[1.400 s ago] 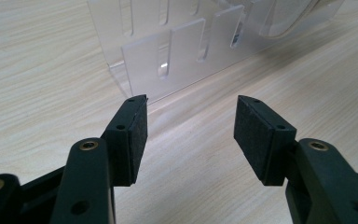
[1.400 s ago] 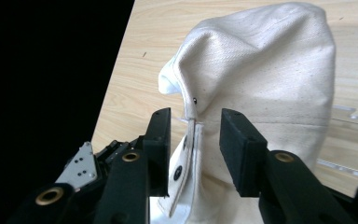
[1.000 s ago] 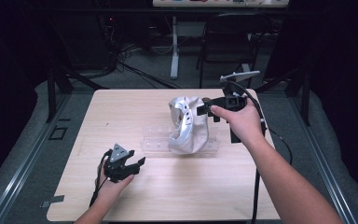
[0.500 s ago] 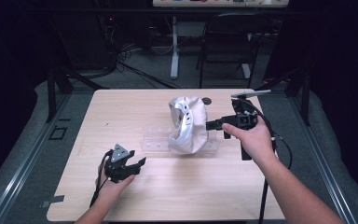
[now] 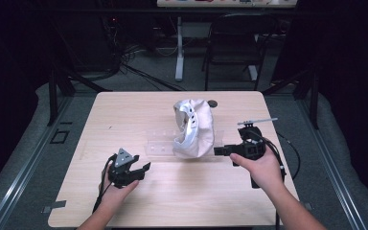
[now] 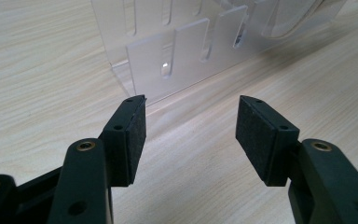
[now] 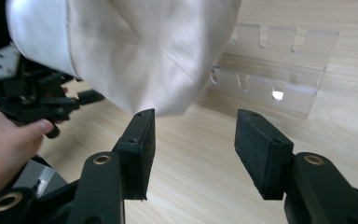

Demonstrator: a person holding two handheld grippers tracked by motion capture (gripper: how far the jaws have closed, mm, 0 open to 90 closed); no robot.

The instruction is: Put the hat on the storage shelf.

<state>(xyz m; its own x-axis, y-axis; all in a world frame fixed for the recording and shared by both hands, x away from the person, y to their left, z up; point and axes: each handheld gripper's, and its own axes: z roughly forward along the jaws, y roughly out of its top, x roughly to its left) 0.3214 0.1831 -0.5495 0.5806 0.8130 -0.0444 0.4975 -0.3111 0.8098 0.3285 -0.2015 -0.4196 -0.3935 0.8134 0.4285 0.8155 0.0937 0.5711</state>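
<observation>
A white, cloth-like rounded object (image 5: pixel 194 128) with a row of holes along its rim stands in a clear slotted rack (image 5: pixel 160 143) at the table's middle. My right gripper (image 5: pixel 219 151) sits low just right of it, jaws open and pointing left at it. In the right gripper view, the white object (image 7: pixel 135 51) hangs just beyond my open right gripper (image 7: pixel 193 135), with the rack (image 7: pixel 279 70) behind. My left gripper (image 5: pixel 143 168) rests at the front left, open, aimed at the rack. The left gripper view has the rack (image 6: pixel 186 51) right past my empty left gripper (image 6: pixel 191 123).
The wooden table (image 5: pixel 124 110) carries a small dark disc (image 5: pixel 212 103) behind the white object. A chair (image 5: pixel 235 43) and a desk leg stand beyond the far edge. Cables trail from both grippers toward the front edge.
My right gripper has moved away from the upper right of the white object, going right and toward the person, and now sits lower beside it. The left gripper has stayed put.
</observation>
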